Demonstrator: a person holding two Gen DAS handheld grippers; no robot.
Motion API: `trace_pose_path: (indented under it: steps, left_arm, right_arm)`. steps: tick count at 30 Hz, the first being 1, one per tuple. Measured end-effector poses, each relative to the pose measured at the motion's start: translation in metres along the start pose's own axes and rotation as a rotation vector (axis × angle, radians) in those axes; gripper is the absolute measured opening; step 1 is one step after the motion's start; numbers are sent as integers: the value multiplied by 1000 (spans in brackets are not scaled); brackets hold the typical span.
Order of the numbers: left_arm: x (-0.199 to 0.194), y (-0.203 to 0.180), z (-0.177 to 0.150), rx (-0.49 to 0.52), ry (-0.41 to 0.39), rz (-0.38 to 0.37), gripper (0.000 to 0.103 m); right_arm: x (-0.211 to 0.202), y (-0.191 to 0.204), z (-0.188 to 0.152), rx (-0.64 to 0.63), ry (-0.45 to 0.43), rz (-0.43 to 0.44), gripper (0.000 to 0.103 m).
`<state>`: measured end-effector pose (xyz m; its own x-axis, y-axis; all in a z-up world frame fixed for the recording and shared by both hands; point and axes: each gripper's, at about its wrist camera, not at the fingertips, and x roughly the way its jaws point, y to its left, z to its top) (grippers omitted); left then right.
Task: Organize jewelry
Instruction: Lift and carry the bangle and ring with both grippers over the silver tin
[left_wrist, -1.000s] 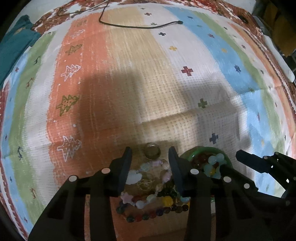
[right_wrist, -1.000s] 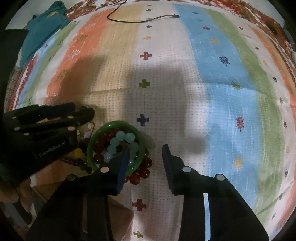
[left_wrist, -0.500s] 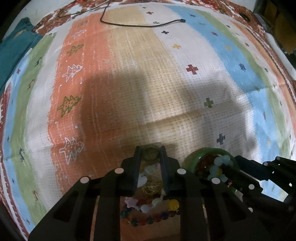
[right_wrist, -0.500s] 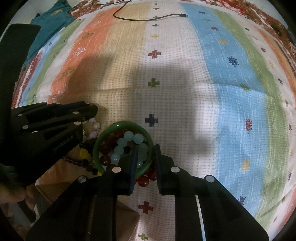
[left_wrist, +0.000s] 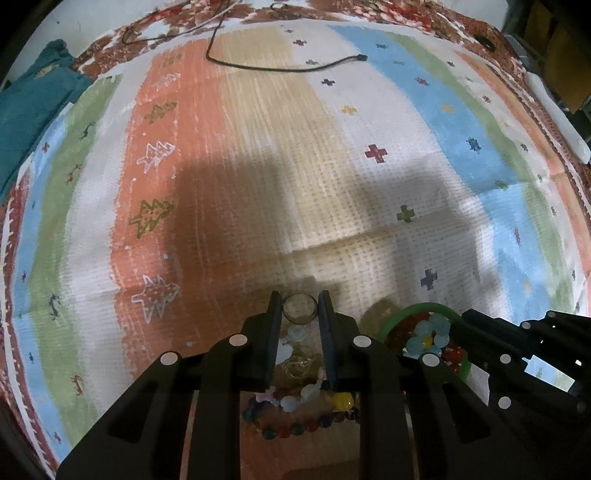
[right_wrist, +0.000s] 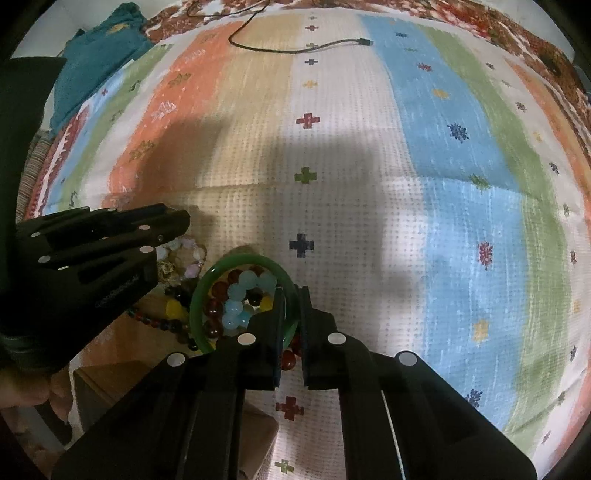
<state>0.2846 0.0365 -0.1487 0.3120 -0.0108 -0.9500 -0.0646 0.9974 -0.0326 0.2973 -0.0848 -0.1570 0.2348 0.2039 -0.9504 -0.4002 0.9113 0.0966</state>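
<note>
Two tools are at work over the striped blanket (left_wrist: 369, 110). At the far left lies a teal cloth (left_wrist: 29, 99). My left tool (left_wrist: 300, 306) has its fingers drawn in close on either side of a small clear ring (left_wrist: 300, 314), the pads touching its rim, so it grips the ring just above the blanket. Under that tool lie a pale beaded bracelet (right_wrist: 188, 254) and a darker multicoloured bead strand (left_wrist: 306, 424). Just to the right sits a green bangle (right_wrist: 207, 288) with light blue and dark red beads (right_wrist: 236, 295) piled inside it. My right tool (right_wrist: 291, 299) is clamped on the bangle's near right rim, one finger inside the hoop and one outside. A black cable (right_wrist: 295, 48) trails across the far end of the blanket.
</note>
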Motion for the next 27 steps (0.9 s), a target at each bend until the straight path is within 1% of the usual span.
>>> trace_pose_path:
  steps: [5,13,18,20,24,27]
  left_arm:
    - [-11,-2,3,8,-23,12,19]
    - [-29,3,-6,8,-48,31,19]
    - [-49,3,-16,-9,-76,14,19]
    - [-56,1,-20,-5,-89,21,19]
    - [-69,0,-27,-11,-109,14,19]
    - [-79,-1,-33,-16,-120,3,19]
  right_arm:
    - [-15,1,1,4,-40,9,9]
    - [-35,1,-1,3,-93,7,9]
    - [-52,7,-7,-15,-132,-1,9]
    - [-57,8,-10,-14,-144,6,9]
    - [-63,10,-16,-20,-156,-10,9]
    - [-67,10,-23,-11,-163,-4,9]
